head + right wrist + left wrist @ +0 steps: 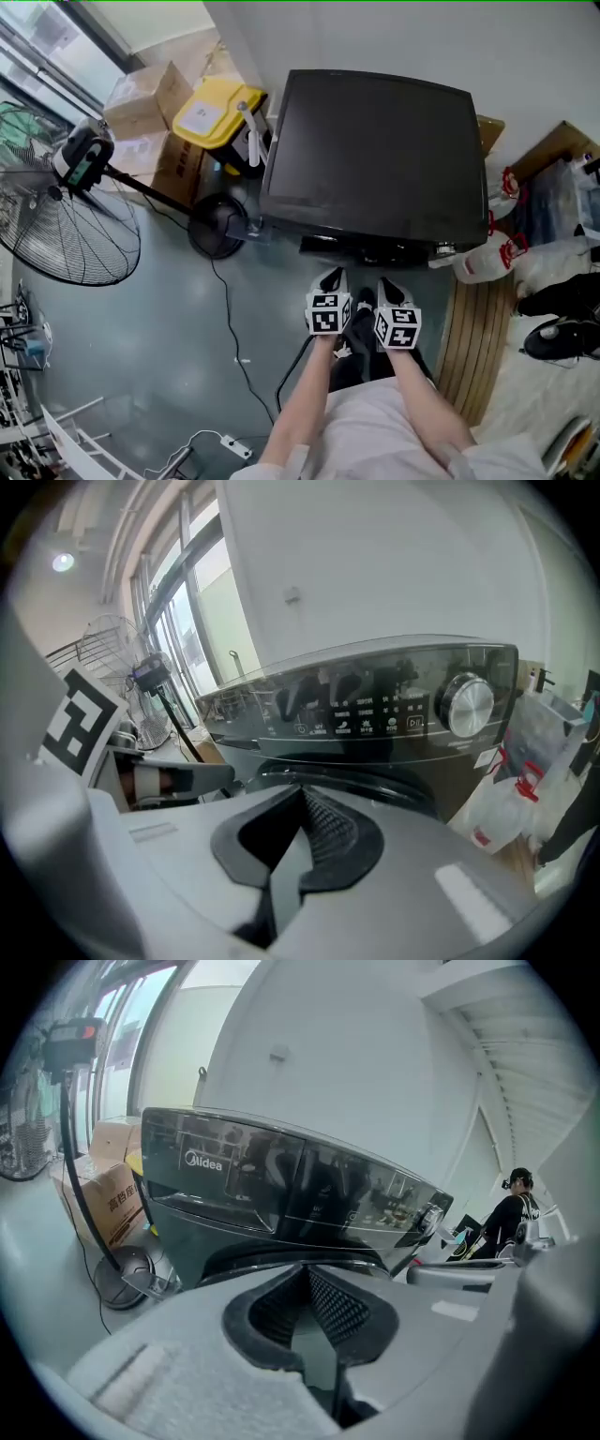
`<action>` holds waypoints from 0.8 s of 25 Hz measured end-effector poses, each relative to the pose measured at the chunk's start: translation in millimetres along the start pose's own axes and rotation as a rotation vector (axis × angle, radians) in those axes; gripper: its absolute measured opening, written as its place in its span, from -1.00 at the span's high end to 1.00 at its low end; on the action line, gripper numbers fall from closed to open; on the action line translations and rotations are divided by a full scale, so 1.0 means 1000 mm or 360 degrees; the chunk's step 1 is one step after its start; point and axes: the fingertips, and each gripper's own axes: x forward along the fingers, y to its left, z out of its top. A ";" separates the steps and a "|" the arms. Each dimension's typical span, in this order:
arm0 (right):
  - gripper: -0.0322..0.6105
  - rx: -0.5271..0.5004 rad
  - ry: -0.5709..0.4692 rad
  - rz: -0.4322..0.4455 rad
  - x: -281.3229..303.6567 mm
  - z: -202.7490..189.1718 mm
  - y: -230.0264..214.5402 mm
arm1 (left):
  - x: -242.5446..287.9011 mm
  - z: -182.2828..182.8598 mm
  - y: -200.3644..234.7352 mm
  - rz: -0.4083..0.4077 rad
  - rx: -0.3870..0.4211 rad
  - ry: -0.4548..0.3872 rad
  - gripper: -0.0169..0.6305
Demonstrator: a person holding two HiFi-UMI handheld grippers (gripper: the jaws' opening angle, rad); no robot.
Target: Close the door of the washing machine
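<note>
A fan [66, 225] and cardboard boxes [141, 98] stand beside the washing machine [375, 155].

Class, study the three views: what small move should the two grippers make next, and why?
Probably draw both back a little. The left gripper and right gripper are shut, empty, close before the washing machine, whose door seems already flush with the front; no view shows it swung out.
</note>
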 end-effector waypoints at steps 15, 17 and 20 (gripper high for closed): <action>0.89 -0.0236 -0.0144 0.0065 -0.073 0.003 0.037 | -0.098 -0.029 -0.041 -0.0043 0.0045 -0.0101 0.94; 0.89 -0.0288 -0.0147 0.0074 -0.085 0.002 0.041 | -0.109 -0.027 -0.043 -0.0056 0.0072 -0.0110 0.94; 0.89 -0.0320 -0.0149 0.0097 -0.099 -0.002 0.046 | -0.121 -0.023 -0.045 -0.0066 0.0085 -0.0126 0.94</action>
